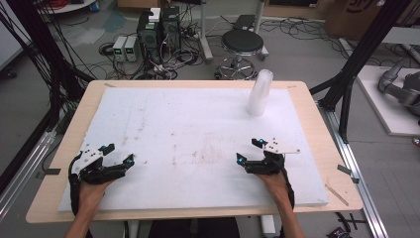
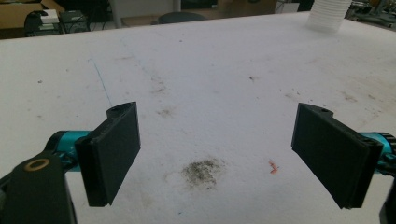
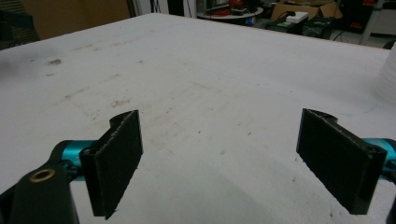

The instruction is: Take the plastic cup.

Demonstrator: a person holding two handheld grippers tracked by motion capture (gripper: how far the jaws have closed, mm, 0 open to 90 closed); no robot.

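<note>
A tall stack of white disposable cups [image 1: 260, 93] stands upright near the far right of the table [image 1: 317, 124], on the white foam sheet [image 1: 198, 134] that covers most of it. The left gripper [image 1: 118, 154] rests low over the near left part of the sheet with its jaws spread wide and nothing between them; the left gripper view shows bare, stained foam between the two black pads and the foot of the stack [image 2: 328, 16] far off at the upper right. The right gripper [image 1: 249, 151] sits over the near right part, likewise released and empty, with the stack well ahead of it and a little to its right; its own view catches just the stack's edge [image 3: 386, 74]. The stack is probably very light, thin-walled and easy to crush, and being tall and narrow it would likely tip at a careless nudge. A gentle squeeze across the sides at about mid-height, or lower, looks the safest hold; the smooth plastic may slip, and a grip on the top cup alone could lift just that cup away from the rest.
</note>
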